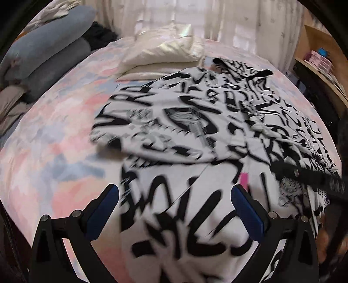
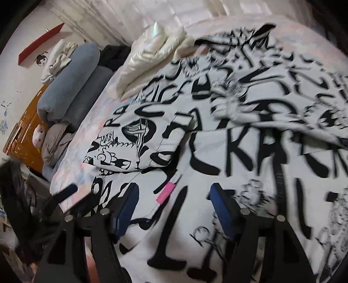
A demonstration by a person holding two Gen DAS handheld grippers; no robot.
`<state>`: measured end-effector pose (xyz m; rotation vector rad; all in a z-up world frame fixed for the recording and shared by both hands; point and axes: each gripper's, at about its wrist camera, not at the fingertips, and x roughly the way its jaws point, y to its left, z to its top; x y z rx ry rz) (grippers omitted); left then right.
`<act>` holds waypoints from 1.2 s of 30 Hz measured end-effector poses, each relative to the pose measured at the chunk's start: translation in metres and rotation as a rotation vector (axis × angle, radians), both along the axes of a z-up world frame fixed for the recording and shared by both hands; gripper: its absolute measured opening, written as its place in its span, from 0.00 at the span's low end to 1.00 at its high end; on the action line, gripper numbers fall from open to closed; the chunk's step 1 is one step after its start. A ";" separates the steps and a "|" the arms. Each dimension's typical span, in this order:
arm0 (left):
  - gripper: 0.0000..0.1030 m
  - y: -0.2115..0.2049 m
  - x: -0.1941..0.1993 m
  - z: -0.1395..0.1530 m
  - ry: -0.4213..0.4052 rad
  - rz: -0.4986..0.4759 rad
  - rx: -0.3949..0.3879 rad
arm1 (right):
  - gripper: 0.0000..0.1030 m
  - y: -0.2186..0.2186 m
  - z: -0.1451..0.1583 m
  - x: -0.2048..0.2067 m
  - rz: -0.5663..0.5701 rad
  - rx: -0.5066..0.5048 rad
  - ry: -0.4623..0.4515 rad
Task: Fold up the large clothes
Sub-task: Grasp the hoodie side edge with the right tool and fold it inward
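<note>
A large white garment (image 1: pixel 195 135) printed with black graffiti lettering lies spread over the bed, one sleeve (image 2: pixel 134 148) folded across its body. A small pink tag (image 2: pixel 166 192) shows on the cloth near its front edge. My left gripper (image 1: pixel 175 196) hovers over the garment's near left part with its blue pads wide apart and nothing between them. My right gripper (image 2: pixel 174 196) stands open above the cloth just right of the pink tag, its pads clear of the fabric. One left finger (image 2: pixel 67 190) shows at the garment's left edge in the right wrist view.
The bed sheet (image 1: pixel 54 130) is pastel pink and blue. A cream pillow (image 1: pixel 161 54) lies at the head of the bed, and blue-grey bolsters (image 1: pixel 47 50) are stacked at the far left. A wooden shelf (image 1: pixel 322 63) stands on the right, with curtains (image 1: pixel 195 17) behind.
</note>
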<state>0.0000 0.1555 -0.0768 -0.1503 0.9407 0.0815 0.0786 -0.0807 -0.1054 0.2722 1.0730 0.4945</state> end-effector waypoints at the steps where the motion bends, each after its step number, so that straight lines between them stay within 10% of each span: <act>1: 0.96 0.004 -0.003 -0.002 0.000 0.008 0.004 | 0.66 0.003 -0.005 0.006 0.008 0.020 0.016; 13: 0.94 0.028 0.008 -0.006 -0.001 0.084 0.061 | 0.64 0.060 -0.048 0.090 0.021 0.118 0.103; 16: 0.94 0.035 0.011 -0.006 -0.003 0.106 0.042 | 0.17 0.080 -0.040 0.094 0.081 0.054 0.073; 18: 0.94 0.042 0.014 -0.006 -0.004 0.131 0.028 | 0.12 0.084 -0.023 0.092 0.121 0.061 0.027; 28: 0.94 0.040 0.032 -0.010 -0.033 0.136 0.009 | 0.11 -0.002 0.152 0.091 -0.032 0.005 -0.422; 34: 0.94 0.030 0.052 -0.024 -0.002 0.129 0.040 | 0.18 -0.064 0.119 0.125 -0.216 -0.189 -0.363; 36: 0.94 0.030 0.059 -0.031 0.023 0.135 0.042 | 0.42 -0.073 0.082 0.141 -0.242 -0.290 -0.278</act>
